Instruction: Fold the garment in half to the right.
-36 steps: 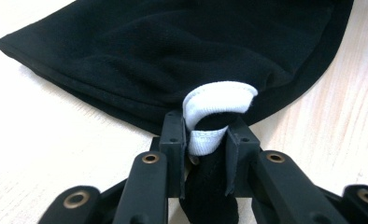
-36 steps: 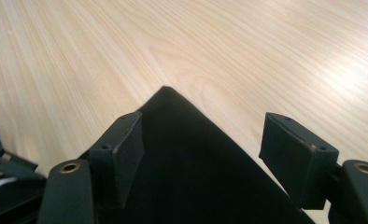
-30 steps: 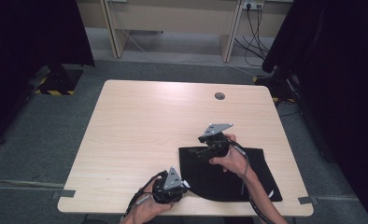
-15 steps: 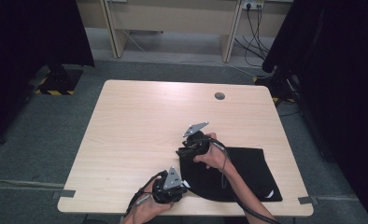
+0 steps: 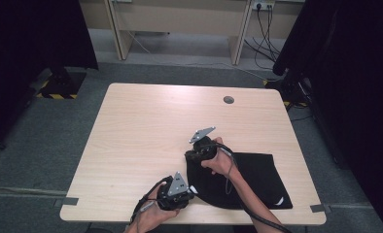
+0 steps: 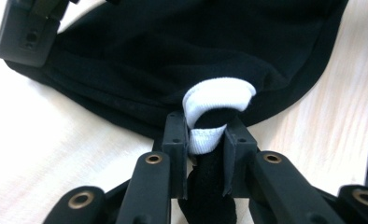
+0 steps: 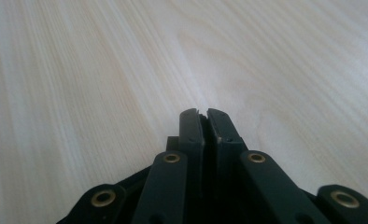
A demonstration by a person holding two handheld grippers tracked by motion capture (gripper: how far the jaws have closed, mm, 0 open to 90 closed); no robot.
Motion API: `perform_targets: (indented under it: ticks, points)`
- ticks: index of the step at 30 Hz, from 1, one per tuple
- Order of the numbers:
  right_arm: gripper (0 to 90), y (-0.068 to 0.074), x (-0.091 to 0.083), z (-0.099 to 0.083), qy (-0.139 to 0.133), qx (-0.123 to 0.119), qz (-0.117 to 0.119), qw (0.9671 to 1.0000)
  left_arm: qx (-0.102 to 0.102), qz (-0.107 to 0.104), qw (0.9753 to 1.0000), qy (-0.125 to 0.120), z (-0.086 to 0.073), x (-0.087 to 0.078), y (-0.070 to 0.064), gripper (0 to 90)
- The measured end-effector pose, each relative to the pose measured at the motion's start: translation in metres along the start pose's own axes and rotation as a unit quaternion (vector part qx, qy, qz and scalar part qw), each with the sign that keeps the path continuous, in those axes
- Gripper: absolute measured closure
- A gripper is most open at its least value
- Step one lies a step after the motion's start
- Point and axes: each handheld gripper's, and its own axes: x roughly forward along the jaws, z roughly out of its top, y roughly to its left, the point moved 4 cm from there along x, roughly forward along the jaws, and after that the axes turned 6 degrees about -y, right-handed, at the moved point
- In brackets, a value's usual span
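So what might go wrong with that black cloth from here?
The left gripper pinches only a small bunched bit of the black cloth at its white band, so a hard pull might slip it free. The right gripper looks shut on a thin edge; that hold could let go, undoing the fold.

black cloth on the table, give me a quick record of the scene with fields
thing: black cloth with a white-edged part
surface: light wood table
left claw: shut on the cloth's white-edged part, near the table's front edge
right claw: jaws together, thin dark fabric seemingly pinched between them, at the cloth's far left corner
cloth state: lying on the table's right front part, left side bunched between both claws
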Motion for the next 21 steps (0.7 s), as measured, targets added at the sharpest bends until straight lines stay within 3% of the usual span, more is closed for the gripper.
perform_targets:
  ticks: [2,6,13,21]
  points:
    - [86.0,0.000,-0.004,0.005,-0.012,0.002,0.000,0.9999,0.011,0.009,0.9999,-0.009,0.006,-0.007,0.003,74.8]
    - [86.3,0.000,-0.016,0.017,-0.039,0.003,0.003,0.9992,0.011,0.003,0.9997,-0.024,0.018,-0.020,0.008,75.1]
    - [86.4,0.001,-0.047,0.039,-0.090,-0.008,-0.002,0.9959,0.036,0.001,0.9986,-0.038,0.048,-0.036,0.006,75.4]
    - [86.4,-0.008,-0.091,0.041,-0.135,0.002,-0.014,0.9908,0.077,-0.027,0.9955,-0.049,0.088,-0.028,-0.009,75.4]
